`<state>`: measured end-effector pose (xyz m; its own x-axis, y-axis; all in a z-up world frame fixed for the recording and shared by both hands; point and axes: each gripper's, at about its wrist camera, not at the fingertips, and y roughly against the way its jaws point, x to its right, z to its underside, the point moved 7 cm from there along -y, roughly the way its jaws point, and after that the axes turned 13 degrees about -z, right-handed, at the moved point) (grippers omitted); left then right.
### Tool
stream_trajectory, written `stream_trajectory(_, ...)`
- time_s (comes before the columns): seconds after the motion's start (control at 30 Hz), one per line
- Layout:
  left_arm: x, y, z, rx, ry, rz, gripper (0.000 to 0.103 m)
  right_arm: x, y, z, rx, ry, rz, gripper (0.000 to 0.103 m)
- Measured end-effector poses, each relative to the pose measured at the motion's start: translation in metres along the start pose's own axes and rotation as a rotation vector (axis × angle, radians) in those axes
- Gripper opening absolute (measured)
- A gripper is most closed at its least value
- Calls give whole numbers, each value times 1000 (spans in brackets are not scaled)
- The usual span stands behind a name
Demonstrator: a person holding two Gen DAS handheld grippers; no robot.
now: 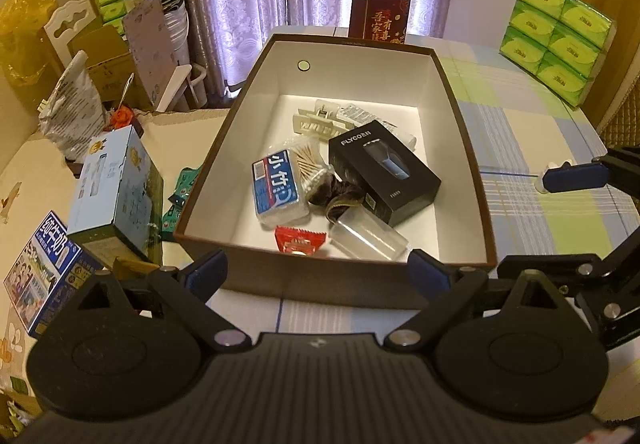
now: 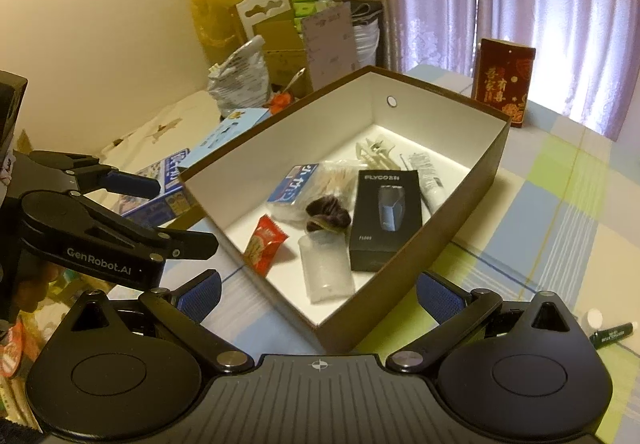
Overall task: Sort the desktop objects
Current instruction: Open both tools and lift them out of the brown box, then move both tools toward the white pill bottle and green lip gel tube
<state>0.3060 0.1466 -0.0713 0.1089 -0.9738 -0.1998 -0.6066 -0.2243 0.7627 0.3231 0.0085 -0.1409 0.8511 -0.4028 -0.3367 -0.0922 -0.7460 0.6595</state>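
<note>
A brown box (image 1: 472,148) with a white inside sits on the checked tablecloth. In it lie a black shaver box (image 1: 384,172), a blue tissue pack (image 1: 276,188), a bag of cotton swabs (image 1: 308,160), a brown scrunchie (image 1: 336,196), a clear cup (image 1: 368,240) on its side, a red snack packet (image 1: 300,240), a cream hair claw (image 1: 316,120) and a white tube (image 2: 430,180). My left gripper (image 1: 318,272) hangs open at the box's near wall, holding nothing. My right gripper (image 2: 320,292) is open and empty at the box's near corner.
A light blue carton (image 1: 116,184) and a milk carton (image 1: 44,276) stand left of the box. A red gift bag (image 1: 380,14) stands behind it, and green tissue packs (image 1: 556,36) at the far right. A small white bottle (image 2: 595,318) and a green tube (image 2: 612,334) lie on the cloth.
</note>
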Motion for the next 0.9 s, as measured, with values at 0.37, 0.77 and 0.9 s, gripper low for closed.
stream_trajectory(0.37, 22, 23, 21, -27, 36, -23, 95, 1, 24, 27, -26, -2, -45, 101)
stream_trajectory(0.77, 72, 38, 47, -73, 53, -2, 95, 25, 60, 70, -67, -59, -40, 101)
stream_trajectory(0.9, 95, 41, 54, -83, 44, 20, 95, 39, 75, 84, -74, -91, -22, 101)
